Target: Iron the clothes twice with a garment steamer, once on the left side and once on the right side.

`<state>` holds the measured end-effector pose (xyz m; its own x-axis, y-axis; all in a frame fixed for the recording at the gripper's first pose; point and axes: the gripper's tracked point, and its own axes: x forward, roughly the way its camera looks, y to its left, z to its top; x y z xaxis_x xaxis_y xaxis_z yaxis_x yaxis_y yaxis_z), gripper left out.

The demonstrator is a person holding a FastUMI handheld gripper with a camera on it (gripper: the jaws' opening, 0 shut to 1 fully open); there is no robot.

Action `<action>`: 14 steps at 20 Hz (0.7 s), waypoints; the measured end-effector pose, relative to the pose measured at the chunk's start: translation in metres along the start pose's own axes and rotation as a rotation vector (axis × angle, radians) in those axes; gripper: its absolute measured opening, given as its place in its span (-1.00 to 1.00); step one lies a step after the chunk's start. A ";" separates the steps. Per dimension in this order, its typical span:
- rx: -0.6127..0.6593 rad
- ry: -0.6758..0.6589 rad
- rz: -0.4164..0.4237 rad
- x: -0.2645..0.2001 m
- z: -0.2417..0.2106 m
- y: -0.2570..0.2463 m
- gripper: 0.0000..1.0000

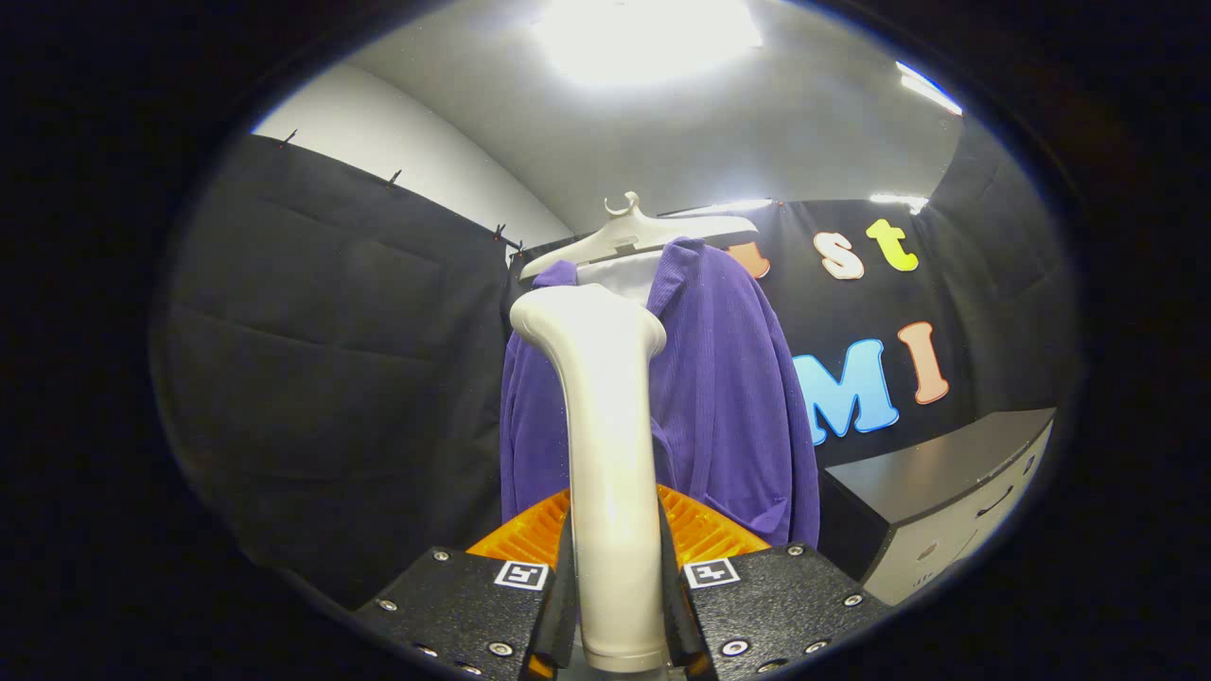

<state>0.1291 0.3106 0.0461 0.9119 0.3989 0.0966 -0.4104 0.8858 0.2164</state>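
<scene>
We see our gripper closed on the handle of the garment steamer, one finger pressing each side of the pale shaft low down, so the tool stands upright between the fingers and rises straight ahead of us. Its head bends over to the left at the top, level with the chest of the purple garment. The gripper points forward and roughly level, with both finger bodies flat and even on either side of the handle. The garment hangs just beyond the steamer on a white hanger, open at the front with a light lining showing at the collar; we cannot tell whether the steamer's head touches the cloth. To the right, beyond the garment's lower hem, stands a cabinet with a dark tabletop and pale drawer fronts. Bright ceiling lights glare above.
</scene>
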 end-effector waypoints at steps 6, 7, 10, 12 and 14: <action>0.002 -0.066 0.021 0.058 0.050 0.013 -0.25; -0.003 -0.065 0.022 0.066 0.053 0.016 -0.25; -0.019 -0.055 0.019 0.089 0.051 0.021 -0.25; -0.025 -0.027 0.012 0.105 0.042 0.023 -0.25; -0.035 0.007 0.003 0.118 0.028 0.023 -0.25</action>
<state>0.2275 0.3714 0.0893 0.9106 0.4032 0.0902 -0.4132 0.8922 0.1823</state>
